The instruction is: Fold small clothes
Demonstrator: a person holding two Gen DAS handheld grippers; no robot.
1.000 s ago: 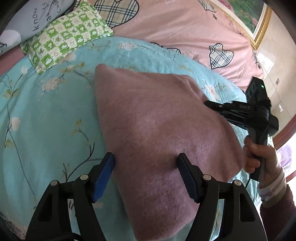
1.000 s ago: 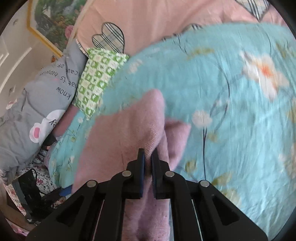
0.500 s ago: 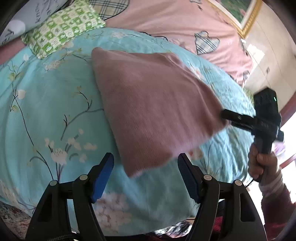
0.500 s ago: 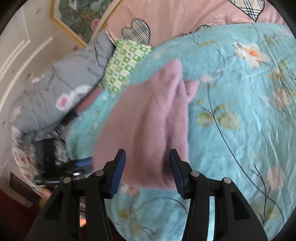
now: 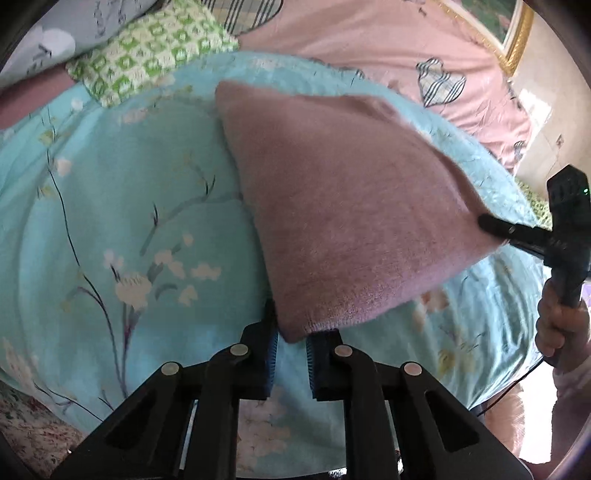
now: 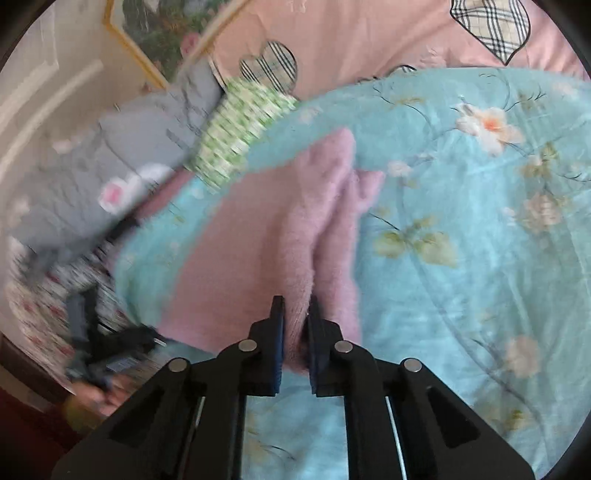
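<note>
A pink fuzzy garment (image 5: 343, 206) lies folded on a turquoise floral quilt (image 5: 110, 206). My left gripper (image 5: 291, 334) is at the garment's near corner; its jaws are closing, and the corner's tip sits pinched between the blue pads. In the left wrist view my right gripper (image 5: 495, 227) bites the garment's right corner, with a hand (image 5: 561, 325) on its handle. From its own camera, the right gripper (image 6: 295, 310) is closing on a thick fold of the pink garment (image 6: 258, 240), pads pressing the fabric. The left gripper (image 6: 110, 354) shows there only as a blur.
A green checked pillow (image 5: 147, 51) and a grey printed pillow (image 5: 44, 33) lie at the far left of the bed. A pink sheet with plaid hearts (image 5: 369, 44) lies beyond the quilt. A framed picture (image 6: 159, 29) hangs on the wall. The quilt's near edge drops off below my grippers.
My left gripper pulled back to the garment's near corner and its wide jaws closed on it. The right gripper let go, drew back toward the edge, and closed on the fold again.
</note>
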